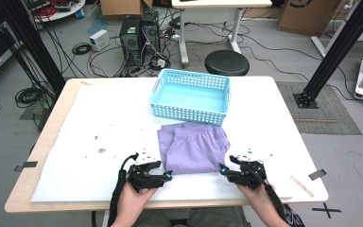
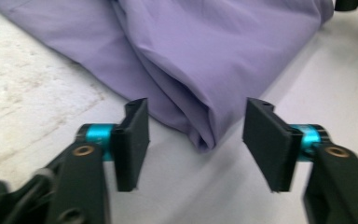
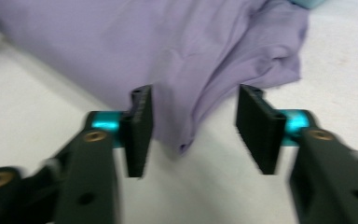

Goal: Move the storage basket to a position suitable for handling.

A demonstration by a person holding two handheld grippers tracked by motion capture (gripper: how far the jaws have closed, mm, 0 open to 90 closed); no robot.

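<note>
Below the centre of the high view, the folded purple cloth (image 1: 193,147) lies on the white table (image 1: 99,123), just under the blue basket (image 1: 190,96). Left gripper (image 1: 169,175) and right gripper (image 1: 223,170) flank its lower corners, jaws spread, pinching nothing.

the purple cloth (image 2: 205,51) runs off the top edge in the left gripper view and also in the right gripper view, so its far side is cut off there. the right gripper (image 3: 193,135) is motion-blurred at its lower body. dark specks on the surface (image 1: 99,150) are too small to identify.
</note>
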